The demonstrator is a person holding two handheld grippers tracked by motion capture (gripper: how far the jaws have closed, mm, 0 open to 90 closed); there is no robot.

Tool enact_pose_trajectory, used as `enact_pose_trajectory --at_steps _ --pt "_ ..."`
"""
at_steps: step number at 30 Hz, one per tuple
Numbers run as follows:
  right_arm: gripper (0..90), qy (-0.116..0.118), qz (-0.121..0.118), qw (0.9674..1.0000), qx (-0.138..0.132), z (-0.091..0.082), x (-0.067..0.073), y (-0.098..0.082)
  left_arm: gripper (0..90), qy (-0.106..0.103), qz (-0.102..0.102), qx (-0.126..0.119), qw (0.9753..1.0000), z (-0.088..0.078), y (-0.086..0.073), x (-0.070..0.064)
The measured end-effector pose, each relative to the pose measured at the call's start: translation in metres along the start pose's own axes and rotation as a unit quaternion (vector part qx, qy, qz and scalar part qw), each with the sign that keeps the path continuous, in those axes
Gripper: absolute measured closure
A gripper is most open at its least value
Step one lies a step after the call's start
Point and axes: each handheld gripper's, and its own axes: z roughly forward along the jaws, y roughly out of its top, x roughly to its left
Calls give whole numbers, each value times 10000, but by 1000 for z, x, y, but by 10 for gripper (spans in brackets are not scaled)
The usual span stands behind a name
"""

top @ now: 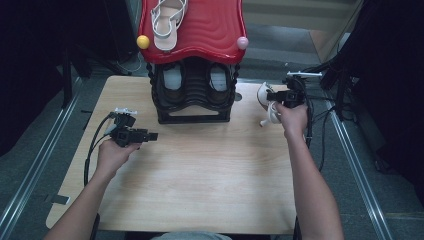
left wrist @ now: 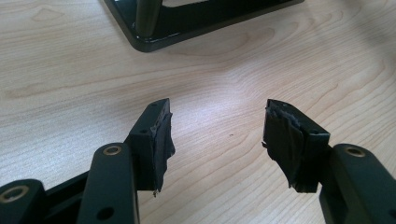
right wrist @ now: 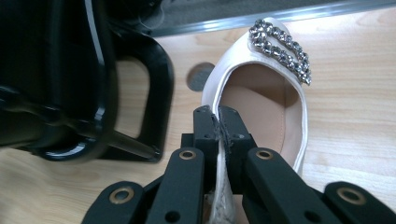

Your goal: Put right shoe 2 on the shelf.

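A white open-toe shoe [right wrist: 261, 93] with a rhinestone buckle hangs to the right of the shoe rack. My right gripper [right wrist: 218, 112] is shut on its side rim. In the high view the white shoe [top: 265, 97] sits just left of the right gripper [top: 276, 96], lifted off the table. A matching white sandal [top: 167, 20] lies on the rack's red top shelf [top: 210, 27]. My left gripper [top: 155, 136] rests low over the table left of the rack. Its jaws stand open over bare wood, left gripper [left wrist: 217, 126] holding nothing.
The black shoe rack [top: 194, 95] stands at the table's far middle with a pair of dark shoes [top: 172, 82] on its lower shelf. Its black base [left wrist: 187, 23] lies just ahead of the left jaws. Yellow [top: 143, 41] and pink [top: 242, 42] knobs cap the red shelf. Cables trail at right.
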Motion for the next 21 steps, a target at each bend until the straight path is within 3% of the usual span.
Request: enact_pose_trajectory --at_steps 4,9,21 --pt "888 -1 -129 9999 3 -11 10 10 423 -14 15 0 10000 1 1 0" --pt "888 174 -179 9996 -87 -25 20 24 424 -28 -4 -20 10000 2 1 0" --pt "888 492 -273 9973 -473 -62 56 62 424 -31 -10 -19 10000 3 1 0"
